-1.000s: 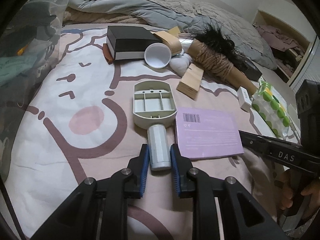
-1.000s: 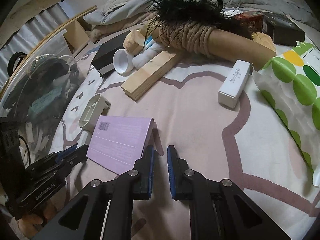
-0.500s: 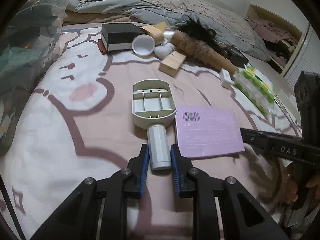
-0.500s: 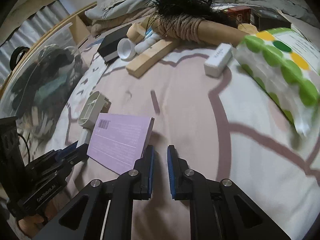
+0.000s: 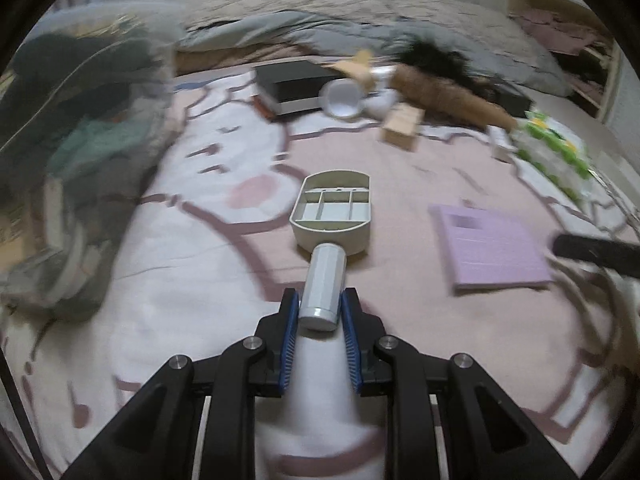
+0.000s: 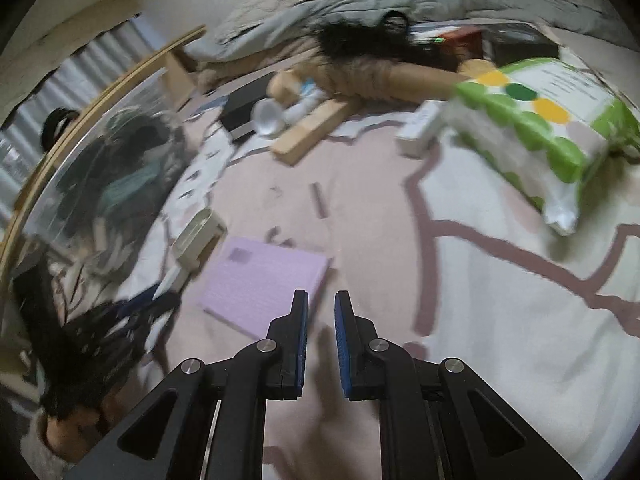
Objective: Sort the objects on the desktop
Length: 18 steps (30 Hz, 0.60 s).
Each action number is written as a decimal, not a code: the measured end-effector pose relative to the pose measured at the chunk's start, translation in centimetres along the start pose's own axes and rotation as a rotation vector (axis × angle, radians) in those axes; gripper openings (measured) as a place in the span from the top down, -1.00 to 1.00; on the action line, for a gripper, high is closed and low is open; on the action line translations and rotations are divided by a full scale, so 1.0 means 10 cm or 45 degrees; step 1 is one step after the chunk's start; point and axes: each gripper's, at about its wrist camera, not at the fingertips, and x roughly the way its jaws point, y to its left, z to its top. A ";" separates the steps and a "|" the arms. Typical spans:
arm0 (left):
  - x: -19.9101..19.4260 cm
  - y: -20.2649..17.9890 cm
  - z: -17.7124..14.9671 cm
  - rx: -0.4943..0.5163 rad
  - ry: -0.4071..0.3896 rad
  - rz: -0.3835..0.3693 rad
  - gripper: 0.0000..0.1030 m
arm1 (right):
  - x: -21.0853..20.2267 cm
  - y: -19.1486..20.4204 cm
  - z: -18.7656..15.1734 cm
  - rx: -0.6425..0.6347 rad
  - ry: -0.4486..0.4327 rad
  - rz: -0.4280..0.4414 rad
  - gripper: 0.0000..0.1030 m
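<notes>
Left gripper [image 5: 319, 312]: jaws clenched on the scoop [image 5: 334, 216] handle. Right gripper [image 6: 321, 316]: jaws nearly closed, empty. Bed [image 5: 400, 168]: purple booklet [image 5: 494, 250] beside; farther, wood block [image 5: 402, 124], cup [image 5: 342, 98], black box [image 5: 294, 82], spotted pack [image 6: 536, 120]. Sorting barely begun; most items still scattered.

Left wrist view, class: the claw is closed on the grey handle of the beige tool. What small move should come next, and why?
Probably lift it a little and carry it leftward. The left claw already clamps the handle, so the beige tool only needs to clear the bedspread and stay off the purple booklet beside it.
</notes>
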 end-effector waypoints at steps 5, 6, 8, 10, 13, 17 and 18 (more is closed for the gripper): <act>0.09 0.32 0.03 -0.151 0.047 0.021 -0.09 | 0.06 0.18 -0.07 -0.087 0.080 0.089 0.75; 0.08 0.33 0.03 -0.157 0.047 0.030 -0.09 | 0.07 0.22 -0.08 -0.105 0.094 0.103 0.75; 0.08 0.36 0.04 -0.152 0.046 0.069 -0.09 | 0.10 0.28 -0.11 -0.139 0.120 0.117 0.75; 0.09 0.41 0.05 -0.155 0.044 0.141 -0.10 | 0.14 0.31 -0.13 -0.157 0.141 0.113 0.75; 0.12 0.49 0.06 -0.182 0.055 0.224 -0.23 | 0.16 0.27 -0.13 -0.149 0.142 0.054 0.75; 0.04 0.48 0.03 -0.173 0.038 0.215 -0.24 | 0.11 0.03 -0.06 -0.041 0.089 -0.065 0.75; -0.01 0.44 0.02 -0.169 0.022 0.182 -0.26 | 0.09 -0.05 -0.04 -0.004 0.074 -0.103 0.75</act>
